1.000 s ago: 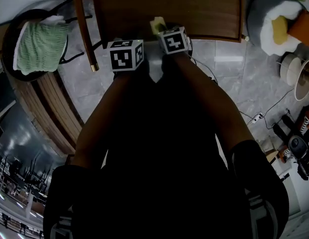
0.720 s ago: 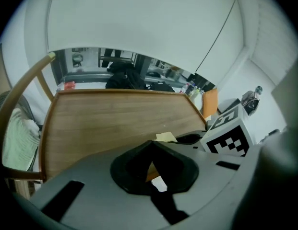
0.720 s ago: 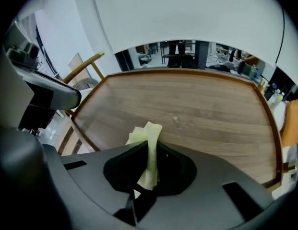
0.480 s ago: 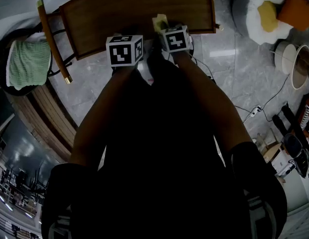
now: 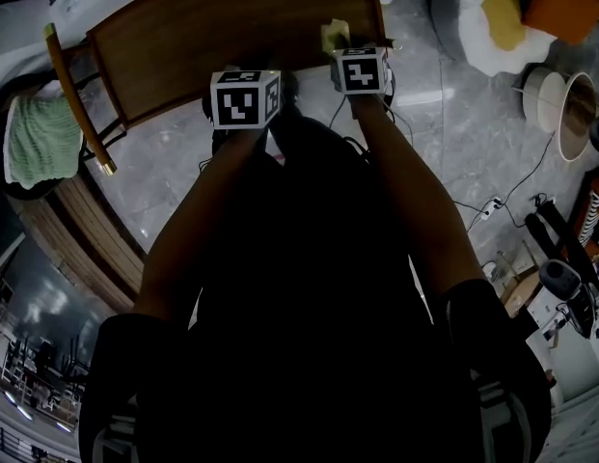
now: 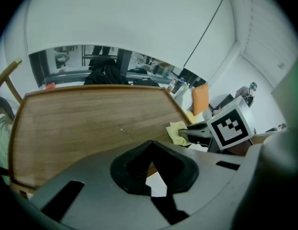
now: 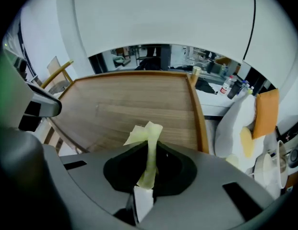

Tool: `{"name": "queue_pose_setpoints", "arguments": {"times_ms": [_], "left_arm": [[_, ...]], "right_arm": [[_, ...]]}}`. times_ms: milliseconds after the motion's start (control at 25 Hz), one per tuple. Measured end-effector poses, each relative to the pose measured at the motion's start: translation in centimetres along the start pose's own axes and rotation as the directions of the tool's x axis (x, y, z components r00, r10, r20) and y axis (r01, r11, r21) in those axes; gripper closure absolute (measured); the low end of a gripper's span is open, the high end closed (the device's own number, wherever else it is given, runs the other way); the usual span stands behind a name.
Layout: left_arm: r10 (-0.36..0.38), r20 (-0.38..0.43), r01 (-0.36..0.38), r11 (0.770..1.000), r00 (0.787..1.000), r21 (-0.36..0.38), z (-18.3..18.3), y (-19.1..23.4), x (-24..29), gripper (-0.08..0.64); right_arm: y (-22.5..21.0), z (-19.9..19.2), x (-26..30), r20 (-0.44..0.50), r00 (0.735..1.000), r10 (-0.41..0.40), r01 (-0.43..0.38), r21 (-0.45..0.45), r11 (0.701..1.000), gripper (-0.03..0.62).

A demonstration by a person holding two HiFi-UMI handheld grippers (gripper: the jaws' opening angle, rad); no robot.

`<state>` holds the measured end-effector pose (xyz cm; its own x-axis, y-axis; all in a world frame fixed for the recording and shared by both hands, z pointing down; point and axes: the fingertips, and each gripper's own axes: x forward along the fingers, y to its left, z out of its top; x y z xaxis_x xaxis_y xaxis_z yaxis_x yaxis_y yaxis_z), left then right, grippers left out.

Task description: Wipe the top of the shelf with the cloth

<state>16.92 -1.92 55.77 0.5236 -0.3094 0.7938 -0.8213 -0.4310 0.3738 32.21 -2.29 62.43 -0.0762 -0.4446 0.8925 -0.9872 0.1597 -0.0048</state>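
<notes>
1. Two grippers sit at the near edge of the wooden shelf [image 5: 231, 27]. The left gripper [image 6: 151, 164] is around the middle of that edge and the right gripper [image 7: 149, 171] is closer to the shelf's right corner.
2. The right gripper's jaws are clamped on the pale yellow cloth [image 7: 148, 143].
3. The cloth is squeezed into a narrow strip whose long axis runs along the jaws. Its loose, folded end points forward over the shelf's near edge, toward the shelf's far side.
4. The left gripper's jaws are pressed together with nothing between them, just short of the shelf's near edge.
5. Compared with half a second ago, the right gripper and cloth are further along the near edge toward the right corner, and the gap between the two grippers is wider.
</notes>
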Motion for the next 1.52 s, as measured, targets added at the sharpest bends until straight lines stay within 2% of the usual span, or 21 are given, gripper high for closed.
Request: {"name": "queue_pose_setpoints", "arguments": {"times_ms": [200,280,480,640,720,760,800,840,920,960,1040,1120,1160,1240,1360,1440,1520], "left_arm": [[-0.004,-0.009,0.004,1.000,1.000,0.020,0.0,-1.1,0.6,0.549],[-0.005,-0.006,0.006,1.000,1.000,0.026,0.2,-1.6,0.8,0.548],[0.015,0.018,-0.016,0.999,1.000,0.051,1.6,-2.1,0.4,0.548],[0.034,0.027,-0.035,0.997,0.999,0.061,1.6,-2.6,-1.6,0.548],[0.038,0.032,-0.040,0.997,0.999,0.065,1.3,-2.3,-3.5,0.548],[0.036,0.052,-0.039,0.997,0.998,0.062,2.1,-1.8,-4.7,0.549],[0.027,0.088,-0.032,0.998,0.996,0.058,3.4,-1.1,-5.8,0.548],[0.012,0.133,-0.019,0.998,0.991,0.056,5.2,-0.4,-7.0,0.549],[-0.022,0.227,0.010,0.999,0.974,0.054,8.4,0.7,-10.0,0.548],[-0.039,0.274,0.026,0.998,0.961,0.054,9.6,1.1,-11.7,0.549],[-0.093,0.368,0.077,0.995,0.925,0.060,11.8,1.4,-15.3,0.549],[-0.185,0.452,0.160,0.983,0.873,0.093,13.9,1.1,-19.2,0.548],[-0.232,0.487,0.197,0.973,0.842,0.123,15.0,0.9,-21.2,0.549],[-0.299,0.539,0.224,0.954,0.788,0.201,16.8,0.8,-25.2,0.549],[-0.343,0.596,0.197,0.934,0.726,0.297,18.7,1.0,-30.2,0.549],[-0.363,0.639,0.185,0.926,0.678,0.329,19.6,0.8,-32.5,0.549],[-0.371,0.673,0.163,0.921,0.640,0.353,19.8,0.7,-34.2,0.549]], "right_arm": [[-3.5,0.2,-1.0,0.030,0.997,-0.067,0.065,0.047,0.997,0.549],[-4.7,-0.4,-1.2,0.015,0.995,-0.102,0.101,0.061,0.993,0.549],[-5.5,0.2,-0.9,0.019,0.990,-0.138,0.137,0.048,0.989,0.549],[-5.6,1.1,-3.2,0.087,0.992,-0.094,0.091,0.039,0.995,0.549],[-4.1,3.1,-5.6,0.197,0.980,-0.018,0.011,0.037,0.999,0.549],[-2.9,5.3,-7.0,0.269,0.962,0.040,-0.051,0.034,0.998,0.549],[-1.4,8.4,-8.4,0.349,0.930,0.113,-0.128,0.020,0.992,0.549],[0.2,11.9,-10.2,0.431,0.881,0.197,-0.213,-0.010,0.977,0.549],[3.7,17.6,-14.6,0.555,0.751,0.357,-0.358,-0.111,0.927,0.549],[5.6,19.6,-17.2,0.594,0.687,0.420,-0.401,-0.172,0.900,0.549],[9.0,22.3,-22.0,0.639,0.566,0.521,-0.454,-0.286,0.844,0.549],[11.8,24.1,-25.9,0.652,0.458,0.605,-0.505,-0.369,0.780,0.549],[12.8,24.8,-27.5,0.652,0.413,0.636,-0.527,-0.399,0.751,0.549],[14.5,25.8,-30.1,0.651,0.347,0.675,-0.549,-0.442,0.709,0.549],[16.1,27.0,-33.3,0.648,0.272,0.712,-0.550,-0.502,0.667,0.549],[16.4,27.6,-35.0,0.637,0.239,0.733,-0.537,-0.542,0.647,0.549],[17.1,28.1,-35.8,0.617,0.229,0.753,-0.512,-0.581,0.633,0.549]]}}
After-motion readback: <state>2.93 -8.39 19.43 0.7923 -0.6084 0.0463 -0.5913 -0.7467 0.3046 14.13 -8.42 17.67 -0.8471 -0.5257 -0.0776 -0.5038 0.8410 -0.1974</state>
